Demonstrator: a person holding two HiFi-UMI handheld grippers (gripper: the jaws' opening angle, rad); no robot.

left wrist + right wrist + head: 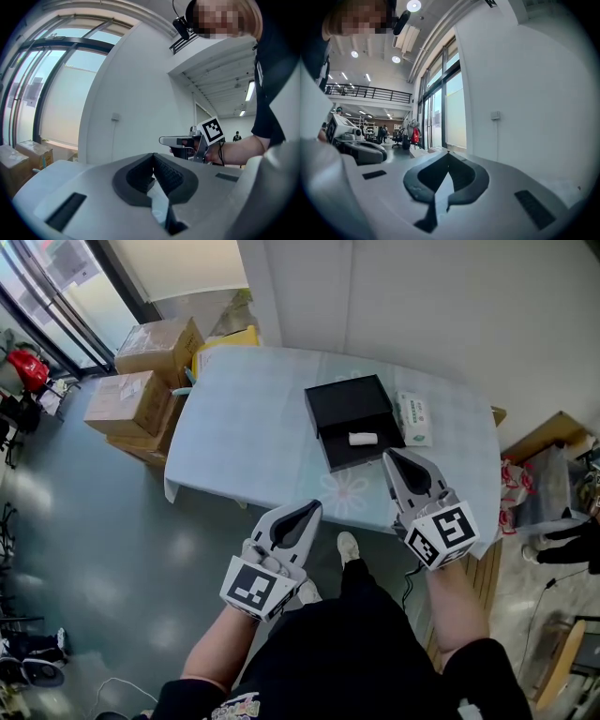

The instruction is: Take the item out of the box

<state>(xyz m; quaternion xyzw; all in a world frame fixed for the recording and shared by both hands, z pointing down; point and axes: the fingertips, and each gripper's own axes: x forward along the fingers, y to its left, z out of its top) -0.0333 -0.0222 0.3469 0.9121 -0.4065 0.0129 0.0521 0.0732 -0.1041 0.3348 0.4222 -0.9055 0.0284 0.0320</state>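
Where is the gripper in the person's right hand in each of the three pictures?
Head view: right gripper at lower right, just below the black box.
Left gripper view: right gripper right of centre, side-on, marker cube behind.
Right gripper view: right gripper fills the lower middle, fingers shut.
Shared landmark: the white wall ahead; its small wall plate shows in both gripper views.
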